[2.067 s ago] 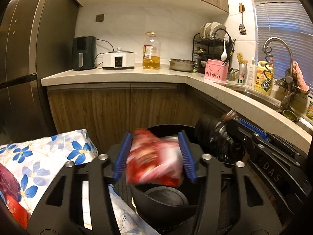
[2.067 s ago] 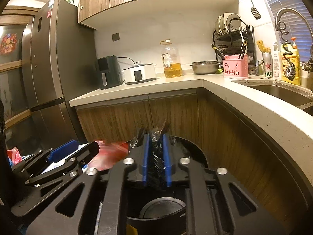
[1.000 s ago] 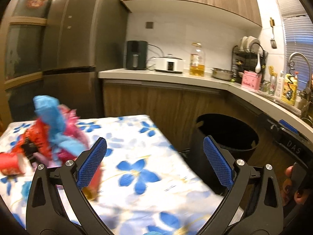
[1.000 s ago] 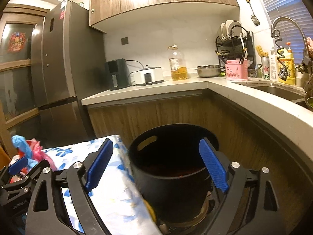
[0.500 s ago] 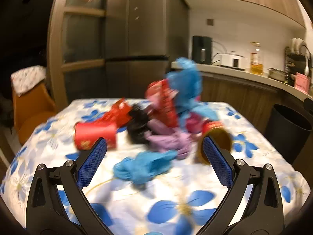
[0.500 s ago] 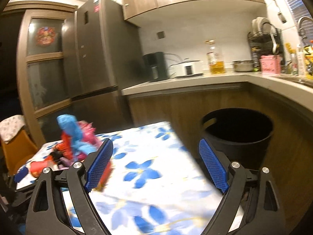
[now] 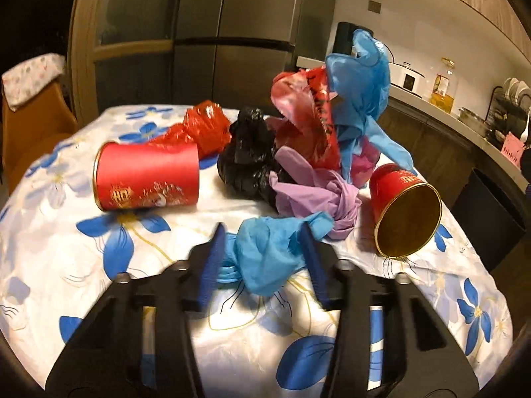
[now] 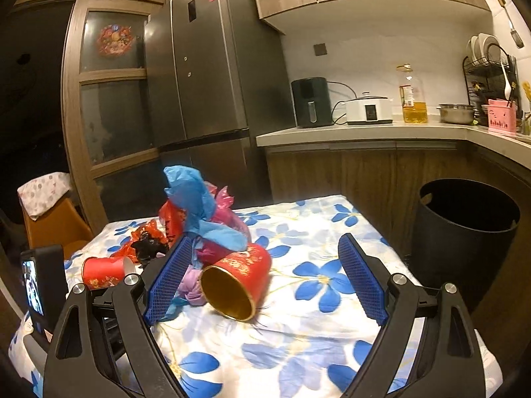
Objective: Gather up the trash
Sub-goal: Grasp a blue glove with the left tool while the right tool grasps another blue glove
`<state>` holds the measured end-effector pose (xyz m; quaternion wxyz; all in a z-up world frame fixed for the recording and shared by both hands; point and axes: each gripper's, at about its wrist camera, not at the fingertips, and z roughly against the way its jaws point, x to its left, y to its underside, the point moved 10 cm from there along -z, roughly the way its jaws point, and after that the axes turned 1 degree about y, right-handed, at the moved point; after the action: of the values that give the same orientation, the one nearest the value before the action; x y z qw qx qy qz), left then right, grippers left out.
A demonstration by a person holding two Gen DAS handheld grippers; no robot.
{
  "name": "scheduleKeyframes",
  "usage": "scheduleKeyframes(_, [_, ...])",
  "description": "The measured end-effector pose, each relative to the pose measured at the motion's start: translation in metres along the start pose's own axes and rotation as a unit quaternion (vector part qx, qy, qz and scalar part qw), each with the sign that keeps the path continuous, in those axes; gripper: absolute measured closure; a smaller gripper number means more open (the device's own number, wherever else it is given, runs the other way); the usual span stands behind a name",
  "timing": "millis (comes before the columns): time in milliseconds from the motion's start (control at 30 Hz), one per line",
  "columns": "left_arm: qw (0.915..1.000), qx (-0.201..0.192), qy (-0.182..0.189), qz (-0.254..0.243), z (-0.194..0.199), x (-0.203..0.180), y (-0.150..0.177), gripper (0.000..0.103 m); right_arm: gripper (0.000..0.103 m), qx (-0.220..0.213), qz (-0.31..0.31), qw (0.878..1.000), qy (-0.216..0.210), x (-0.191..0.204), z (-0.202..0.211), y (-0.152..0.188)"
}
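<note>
Pick step in hand — crumpled blue plastic bag [image 7: 265,258] is pinched by the closing left gripper [image 7: 262,258], right gripper [image 8: 262,278] is held spread over the red paper cup [image 8: 239,285] — lift and carry to the black bin [image 8: 464,232] is called for next.

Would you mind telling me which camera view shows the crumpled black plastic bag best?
The left wrist view: the black bag sits central and unobstructed in the pile. In the right wrist view only a small dark patch shows behind the blue pad.
</note>
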<state>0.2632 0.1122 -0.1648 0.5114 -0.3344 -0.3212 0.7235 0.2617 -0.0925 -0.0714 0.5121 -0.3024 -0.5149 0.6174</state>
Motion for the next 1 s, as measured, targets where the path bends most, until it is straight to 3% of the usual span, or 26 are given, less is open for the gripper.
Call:
scheduleKeyframes(33, [1.0000,0.003,0.003,0.003,0.000,-0.001,0.002,0.082,0.016,0.001,0.002,1.000,-0.001,0.002,-0.002,0.001])
scheduleKeyframes(100, [0.9999,0.009,0.014,0.004,-0.002,-0.002,0.004,0.092,0.016,0.004,0.007,1.000,-0.004,0.009,-0.006,0.003])
scheduleKeyframes(200, [0.9995,0.003,0.031,0.003,0.002,-0.004,0.004,0.100,0.016,0.007,0.015,1.000,-0.009,0.019,-0.011,0.006])
scheduleKeyframes(333, [0.9986,-0.027,0.045,0.011,0.025,0.004,-0.005,0.101,0.016,0.018,0.029,0.999,-0.021,0.037,-0.020,0.013])
scheduleKeyframes(533, [0.9966,-0.077,0.016,0.024,0.063,0.040,-0.026,0.102,0.016,0.023,0.037,0.998,-0.041,0.067,-0.040,0.008])
scheduleKeyframes(600, [0.9954,-0.088,0.015,0.034,0.074,0.050,-0.030,0.102,0.021,0.019,0.034,0.998,-0.040,0.072,-0.048,0.002])
scheduleKeyframes(833, [0.9942,-0.094,0.018,0.049,0.086,0.066,-0.034,0.102,0.028,0.010,0.017,0.999,-0.035,0.084,-0.085,-0.027])
scheduleKeyframes(933, [0.9945,-0.089,0.018,0.052,0.084,0.069,-0.032,0.102,0.037,0.007,0.005,0.999,-0.035,0.086,-0.096,-0.038])
scheduleKeyframes(1000, [0.9948,-0.085,0.018,0.052,0.082,0.070,-0.031,0.102,0.049,0.010,0.001,0.999,-0.035,0.088,-0.103,-0.041])
